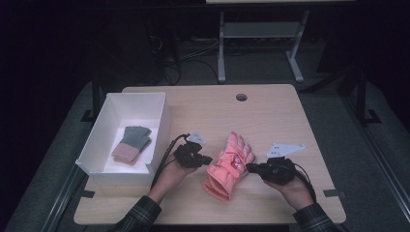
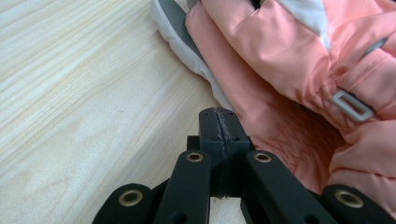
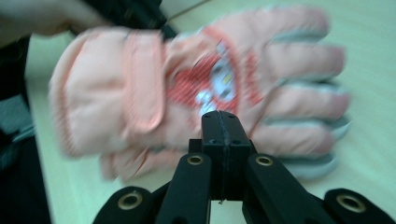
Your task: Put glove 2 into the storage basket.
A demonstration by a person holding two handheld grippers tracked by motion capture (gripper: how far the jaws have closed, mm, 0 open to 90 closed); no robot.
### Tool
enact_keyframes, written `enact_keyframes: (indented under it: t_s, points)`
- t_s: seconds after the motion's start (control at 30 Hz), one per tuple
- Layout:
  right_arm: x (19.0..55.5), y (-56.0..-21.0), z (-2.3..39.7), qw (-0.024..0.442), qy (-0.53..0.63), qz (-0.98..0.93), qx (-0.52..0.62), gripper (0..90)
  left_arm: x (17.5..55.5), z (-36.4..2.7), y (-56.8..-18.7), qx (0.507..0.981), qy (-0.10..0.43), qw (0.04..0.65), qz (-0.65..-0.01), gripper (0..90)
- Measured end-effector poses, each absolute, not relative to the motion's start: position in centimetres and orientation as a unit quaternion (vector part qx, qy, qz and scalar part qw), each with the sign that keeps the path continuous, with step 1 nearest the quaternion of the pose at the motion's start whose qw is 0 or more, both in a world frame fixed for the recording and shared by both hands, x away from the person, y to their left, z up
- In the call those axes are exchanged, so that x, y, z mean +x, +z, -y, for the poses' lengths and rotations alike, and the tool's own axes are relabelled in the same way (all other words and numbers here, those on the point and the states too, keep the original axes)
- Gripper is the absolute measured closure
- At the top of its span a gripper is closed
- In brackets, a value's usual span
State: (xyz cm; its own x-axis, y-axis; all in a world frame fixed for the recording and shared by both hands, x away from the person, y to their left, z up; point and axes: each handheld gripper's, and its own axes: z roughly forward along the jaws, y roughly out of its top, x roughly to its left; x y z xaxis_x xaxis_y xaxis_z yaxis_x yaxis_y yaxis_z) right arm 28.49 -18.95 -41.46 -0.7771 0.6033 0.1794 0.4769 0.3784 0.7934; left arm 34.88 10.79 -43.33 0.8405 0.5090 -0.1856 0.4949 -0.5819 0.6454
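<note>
Pink gloves (image 1: 228, 166), 2 of them stacked, lie on the wooden table (image 1: 270, 116) near its front edge, between the 2 grippers. The left gripper (image 1: 209, 159) sits just beside the stack's left side, its jaws clenched together with nothing between them, tips close against the pink fabric (image 2: 280, 70). The right gripper (image 1: 250, 167) is also clenched and empty; its view is blurred, so contact with the top glove (image 3: 196, 93) seems likely but is unclear. A white box (image 1: 162, 128) at the left holds a grey and pink pair (image 1: 132, 144).
</note>
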Motion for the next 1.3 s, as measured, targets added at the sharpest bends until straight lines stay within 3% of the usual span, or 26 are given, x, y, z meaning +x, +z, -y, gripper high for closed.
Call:
enact_keyframes:
  t_s: [0.83,1.07,1.2,1.3]
  points:
    - [31.8,-44.6,15.0,0.068,0.382,-0.859,0.334,90.0,35.0,-10.9,-43.3,0.887,0.012,0.357,-0.292,89.7]
    - [31.9,-45.1,14.4,0.074,0.361,-0.869,0.331,90.0,35.4,-11.8,-40.9,0.881,0.039,0.361,-0.304,87.0]
    - [31.8,-45.1,14.3,0.076,0.359,-0.868,0.334,90.0,35.4,-11.7,-39.2,0.871,0.019,0.387,-0.303,75.0]
    - [31.8,-45.1,14.3,0.077,0.36,-0.868,0.333,90.0,35.5,-10.8,-38.5,0.865,0.003,0.402,-0.301,57.1]
